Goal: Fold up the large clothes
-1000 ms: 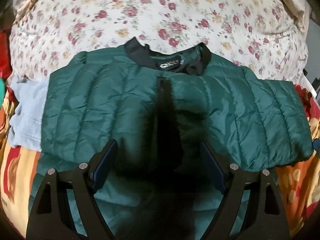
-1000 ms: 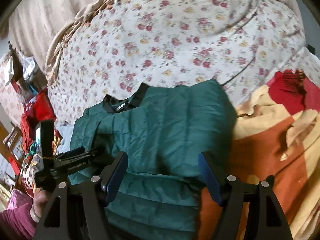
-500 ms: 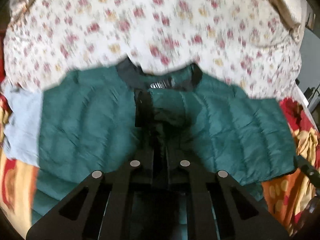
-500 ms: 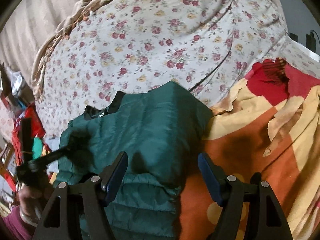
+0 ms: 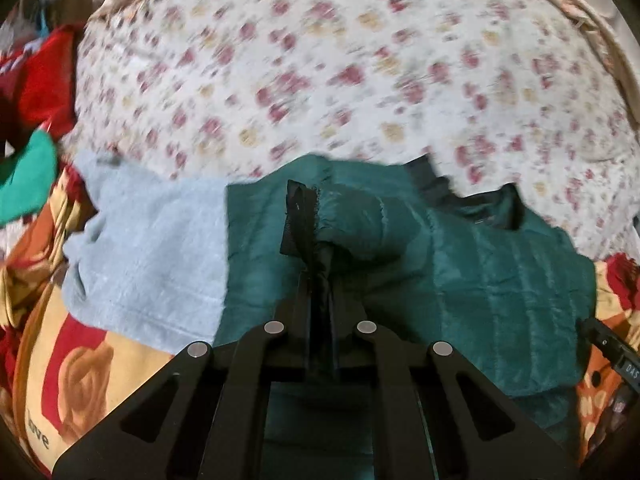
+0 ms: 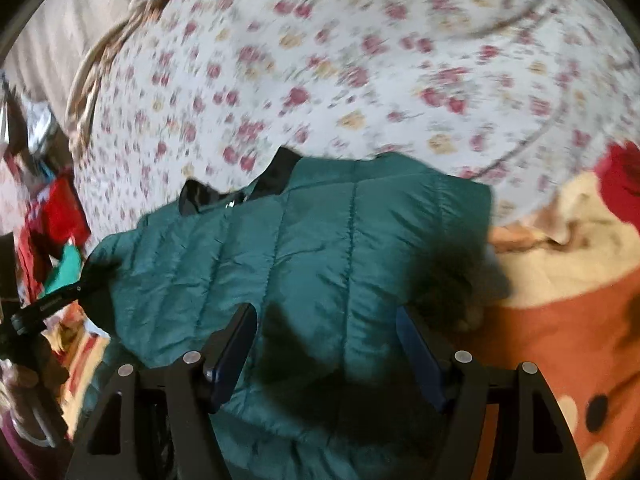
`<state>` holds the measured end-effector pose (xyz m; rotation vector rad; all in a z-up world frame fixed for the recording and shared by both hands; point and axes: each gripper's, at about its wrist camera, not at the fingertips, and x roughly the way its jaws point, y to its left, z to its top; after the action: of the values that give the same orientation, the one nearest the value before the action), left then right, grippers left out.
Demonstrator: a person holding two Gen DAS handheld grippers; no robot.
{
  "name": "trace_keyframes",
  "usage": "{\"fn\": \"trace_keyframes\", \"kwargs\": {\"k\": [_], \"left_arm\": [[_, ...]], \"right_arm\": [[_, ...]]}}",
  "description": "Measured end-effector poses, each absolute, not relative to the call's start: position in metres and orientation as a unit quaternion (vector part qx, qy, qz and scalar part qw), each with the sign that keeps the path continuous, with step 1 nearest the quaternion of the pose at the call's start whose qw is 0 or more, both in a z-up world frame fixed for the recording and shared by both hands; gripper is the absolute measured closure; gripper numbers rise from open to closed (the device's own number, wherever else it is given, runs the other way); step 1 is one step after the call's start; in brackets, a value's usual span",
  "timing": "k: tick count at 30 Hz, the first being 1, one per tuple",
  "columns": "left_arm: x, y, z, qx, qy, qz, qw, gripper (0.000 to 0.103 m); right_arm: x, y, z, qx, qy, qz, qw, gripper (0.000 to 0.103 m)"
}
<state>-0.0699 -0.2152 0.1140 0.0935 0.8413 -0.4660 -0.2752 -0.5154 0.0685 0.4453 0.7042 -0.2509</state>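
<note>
A dark green quilted jacket with a black collar lies on a bed. My left gripper is shut on the jacket's sleeve end with its black cuff and holds it lifted over the jacket's left half. In the right wrist view the jacket lies flat, collar at upper left. My right gripper is open and empty, hovering just above the jacket's right part. The left gripper shows at the left edge of that view.
A floral sheet covers the far bed. A light blue garment lies left of the jacket. An orange, red and cream blanket lies to the right. Red and green clothes are piled at far left.
My left gripper shut on the sleeve cuff and carried it left across the jacket. My right gripper stayed open and shifted a little over the jacket's right side.
</note>
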Motion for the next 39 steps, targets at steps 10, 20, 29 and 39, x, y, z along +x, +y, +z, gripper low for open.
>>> {"fn": "trace_keyframes", "kwargs": {"k": [10, 20, 29, 39], "left_arm": [[-0.062, -0.212, 0.092, 0.059, 0.421, -0.22, 0.878, 0.096], [-0.075, -0.188, 0.118, 0.024, 0.411, -0.241, 0.879, 0.05], [-0.095, -0.203, 0.098, 0.082, 0.408, -0.232, 0.879, 0.044], [-0.079, -0.229, 0.064, 0.104, 0.43, -0.206, 0.873, 0.04]], "right_arm": [[-0.209, -0.511, 0.045, 0.138, 0.385, -0.138, 0.902, 0.032], [-0.272, -0.501, 0.095, 0.137, 0.368, -0.128, 0.911, 0.032], [-0.305, -0.498, 0.068, 0.143, 0.399, -0.146, 0.894, 0.032], [-0.264, -0.521, 0.037, 0.152, 0.401, -0.19, 0.883, 0.031]]}}
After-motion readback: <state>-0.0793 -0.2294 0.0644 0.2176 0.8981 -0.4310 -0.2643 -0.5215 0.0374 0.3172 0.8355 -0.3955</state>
